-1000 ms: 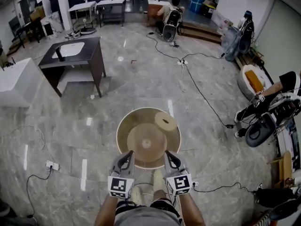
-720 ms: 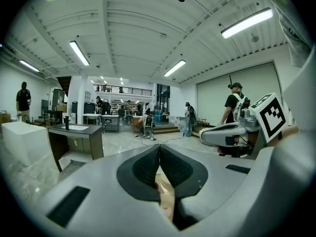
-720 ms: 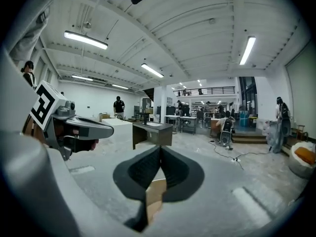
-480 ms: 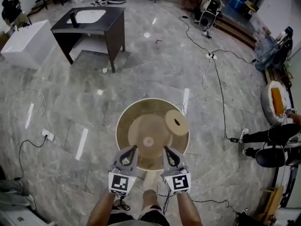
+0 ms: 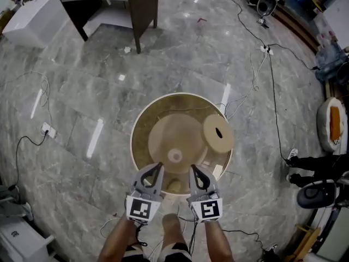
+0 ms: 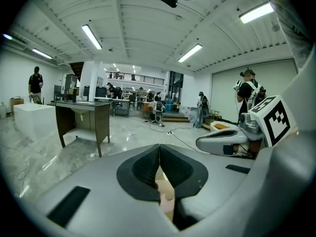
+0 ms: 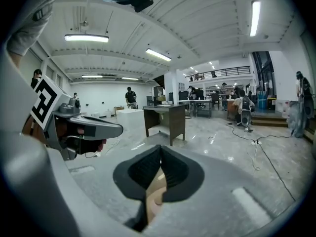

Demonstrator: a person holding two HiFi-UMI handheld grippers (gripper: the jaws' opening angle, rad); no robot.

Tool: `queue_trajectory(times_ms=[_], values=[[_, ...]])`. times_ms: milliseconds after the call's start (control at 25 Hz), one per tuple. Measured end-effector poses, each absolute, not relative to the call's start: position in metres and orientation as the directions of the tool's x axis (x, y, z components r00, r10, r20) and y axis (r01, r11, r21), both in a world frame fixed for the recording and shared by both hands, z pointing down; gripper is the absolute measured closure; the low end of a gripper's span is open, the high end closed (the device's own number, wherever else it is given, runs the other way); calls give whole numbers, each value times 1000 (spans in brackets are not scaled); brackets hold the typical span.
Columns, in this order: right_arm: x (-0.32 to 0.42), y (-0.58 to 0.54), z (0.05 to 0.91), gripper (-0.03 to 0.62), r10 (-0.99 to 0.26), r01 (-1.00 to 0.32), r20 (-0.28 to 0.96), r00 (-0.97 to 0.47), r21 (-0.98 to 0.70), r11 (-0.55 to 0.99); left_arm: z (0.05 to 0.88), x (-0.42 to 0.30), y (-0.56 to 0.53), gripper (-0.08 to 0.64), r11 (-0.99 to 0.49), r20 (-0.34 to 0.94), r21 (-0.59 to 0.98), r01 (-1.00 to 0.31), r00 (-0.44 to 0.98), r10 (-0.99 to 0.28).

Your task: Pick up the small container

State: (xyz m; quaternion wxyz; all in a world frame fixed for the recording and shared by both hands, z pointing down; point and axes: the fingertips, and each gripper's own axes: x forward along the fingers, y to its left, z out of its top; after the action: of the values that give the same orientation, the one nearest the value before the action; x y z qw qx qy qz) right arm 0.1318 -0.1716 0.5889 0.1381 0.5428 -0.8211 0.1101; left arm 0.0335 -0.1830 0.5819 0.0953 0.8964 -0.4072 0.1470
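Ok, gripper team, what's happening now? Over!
Left gripper and right gripper both shut, empty. Small container sits untouched on round table's near edge, between them. Nothing in the way; bigger round container off right.

My left gripper [image 5: 158, 168] and right gripper [image 5: 193, 170] sit side by side over the near edge of the table [image 5: 140, 125]. The small container [image 5: 211, 141] rests at the table's right rim, ahead of the right gripper.

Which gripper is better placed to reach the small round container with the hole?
Right, probably: the container sits right of centre, nearer the right gripper than the left gripper. Both are shut.
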Motion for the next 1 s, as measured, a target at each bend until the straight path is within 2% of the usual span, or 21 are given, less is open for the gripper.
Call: queue_trajectory(times_ms=[240,520,800,880,1000], values=[[117,-175,665,591,-837,-909,375,-399,-39,415,656,27,-184,541,-577,400,161,-801,587,-704],[112,-178,751,591,-802,-895,423,-422,-53,443,732,24,-189,541,-554,431,177,-813,571,-699],[103,-187,790,589,-786,-882,431,-443,-55,467,771,13,-188,541,-521,466,199,-830,548,-695],[100,-191,802,495,-772,-875,442,-457,-66,480,778,10,-191,541,-518,470,196,-833,543,-695],[95,-199,816,458,-769,-870,447,-458,-48,491,788,6,-194,541,-510,474,198,-837,537,-698]])
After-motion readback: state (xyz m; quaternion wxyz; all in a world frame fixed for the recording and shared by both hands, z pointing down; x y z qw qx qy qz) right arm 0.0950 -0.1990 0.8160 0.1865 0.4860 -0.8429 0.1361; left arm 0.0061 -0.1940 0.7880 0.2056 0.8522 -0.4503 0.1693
